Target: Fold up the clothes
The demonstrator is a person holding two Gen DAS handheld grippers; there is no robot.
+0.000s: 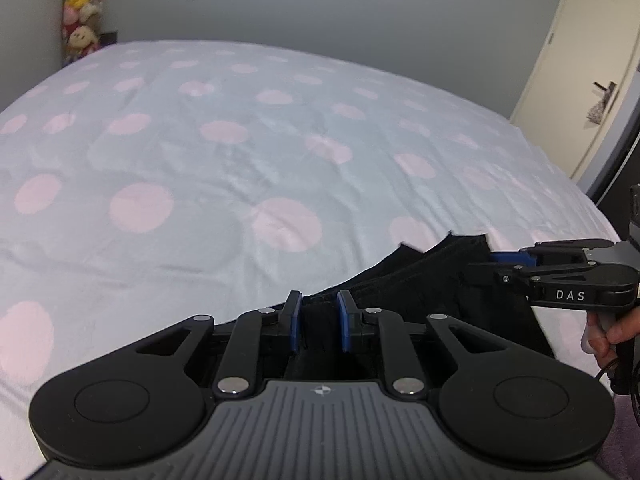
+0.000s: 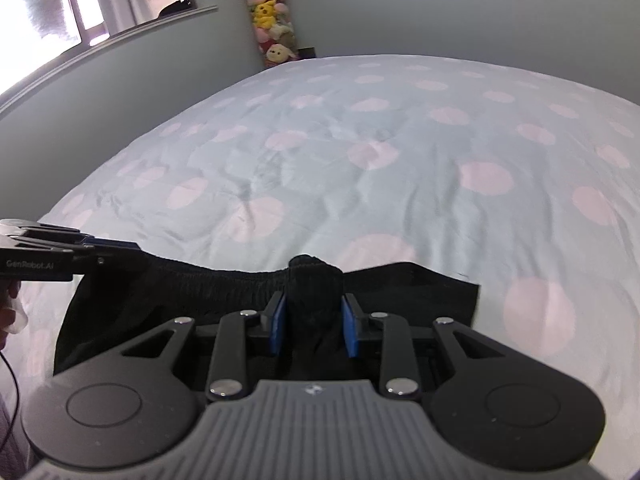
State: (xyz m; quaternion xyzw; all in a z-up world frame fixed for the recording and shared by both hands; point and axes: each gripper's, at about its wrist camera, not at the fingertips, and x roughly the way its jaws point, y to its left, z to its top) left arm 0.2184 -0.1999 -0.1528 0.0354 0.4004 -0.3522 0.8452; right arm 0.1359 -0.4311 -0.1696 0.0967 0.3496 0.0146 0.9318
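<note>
Left gripper (image 1: 319, 326) and right gripper (image 2: 313, 324) each clamp the black garment (image 2: 224, 284) over the bed (image 2: 400, 152)

Your left gripper (image 1: 319, 326) is matt black plastic with bright metal pivot pins, a ribbed grey housing at the bottom of the frame, and smooth blue pads (image 1: 293, 322). The black garment (image 1: 424, 280) between them is soft matt cloth, its gathered band ribbed. Your right gripper (image 2: 314, 326) has the same matt plastic and blue pads (image 2: 278, 326). The bedspread (image 1: 200, 160) filling the middle of both frames looks like soft, fleecy cloth, lightly creased. At upper right in the left view, the door (image 1: 580, 80) looks smooth and painted.
</note>
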